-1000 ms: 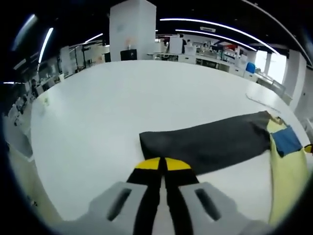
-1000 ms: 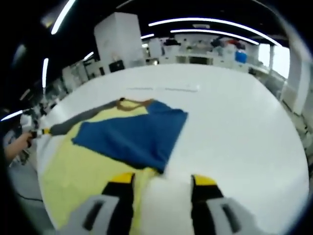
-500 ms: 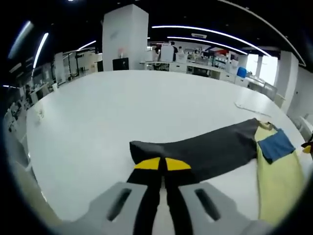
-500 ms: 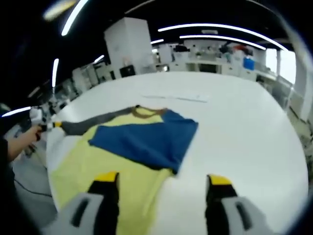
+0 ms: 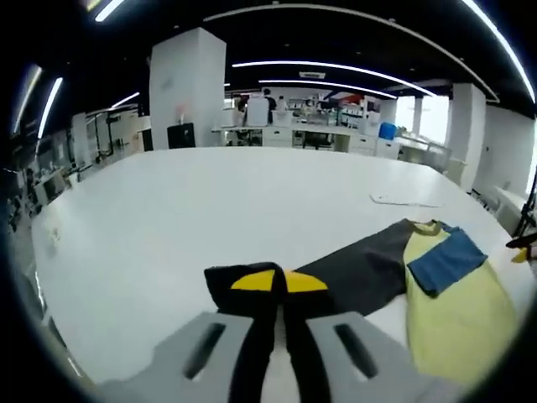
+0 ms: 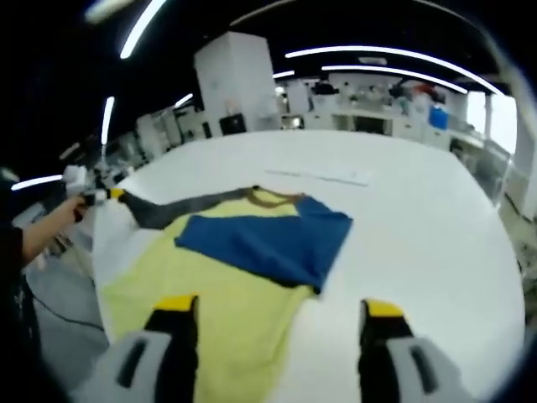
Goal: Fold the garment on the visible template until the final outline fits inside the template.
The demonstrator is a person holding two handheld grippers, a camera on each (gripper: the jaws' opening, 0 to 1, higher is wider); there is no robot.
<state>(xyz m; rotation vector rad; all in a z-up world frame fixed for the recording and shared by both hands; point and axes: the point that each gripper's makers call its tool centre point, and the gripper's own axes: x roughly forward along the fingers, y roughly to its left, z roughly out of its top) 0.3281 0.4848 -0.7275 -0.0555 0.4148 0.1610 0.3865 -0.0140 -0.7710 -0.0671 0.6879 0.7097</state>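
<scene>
Item, sleeve fold in hand: left claw [image 5: 278, 281] clamped on dark sleeve [image 5: 352, 273] cuff, garment [image 6: 226, 277] beyond at 2 o'clock on white worktop [image 5: 210, 210]; right claw [image 6: 273, 306] apart, empty; next, likely carry cuff across yellow body.

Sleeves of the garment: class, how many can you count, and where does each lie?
2. The dark sleeve stretches out sideways on the table, its end pinched in the left gripper. The blue sleeve is folded across the yellow body.

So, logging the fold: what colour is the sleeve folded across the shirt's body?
Blue sleeve, lying over the yellow body; clearest in the right gripper view.
</scene>
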